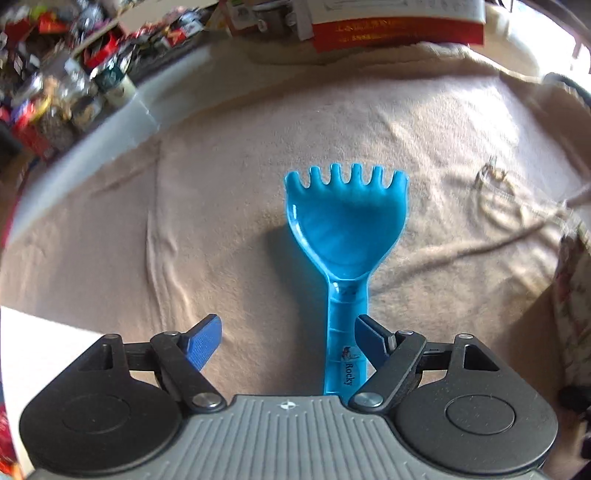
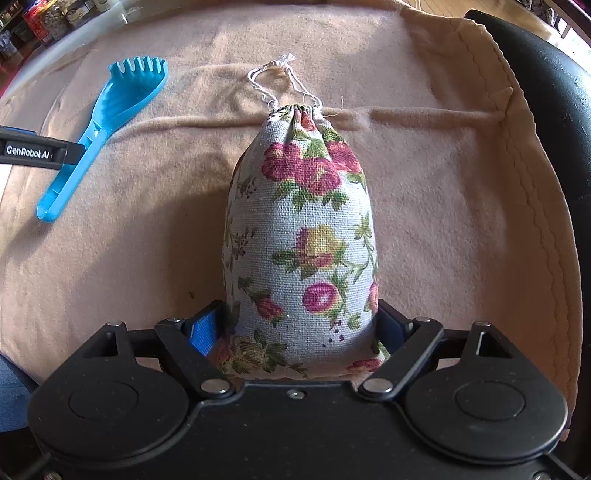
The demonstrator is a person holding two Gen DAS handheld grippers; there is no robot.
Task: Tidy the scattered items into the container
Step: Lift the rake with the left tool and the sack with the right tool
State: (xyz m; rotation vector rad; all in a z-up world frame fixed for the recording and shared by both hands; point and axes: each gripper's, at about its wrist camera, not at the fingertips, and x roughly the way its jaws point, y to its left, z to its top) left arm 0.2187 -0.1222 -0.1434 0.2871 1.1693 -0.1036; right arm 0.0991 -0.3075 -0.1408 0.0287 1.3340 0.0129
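A blue toy rake (image 1: 345, 221) lies flat on the beige blanket (image 1: 184, 221), teeth pointing away. My left gripper (image 1: 287, 325) hovers over its handle and is open; the handle runs between the fingers, close to the right one, and the pads do not clamp it. The rake (image 2: 110, 118) also shows at the upper left of the right wrist view, with a left finger (image 2: 37, 151) over its handle. A floral drawstring bag (image 2: 303, 221), cinched at the top, sits between the fingers of my right gripper (image 2: 299, 310). Its pads flank the bag's base without squeezing it.
A black chair (image 2: 554, 110) borders the blanket on the right. Cluttered shelves (image 1: 55, 74) and a red and white box (image 1: 399, 22) stand beyond the far edge. The bag's white cord (image 2: 280, 81) lies loose on the blanket.
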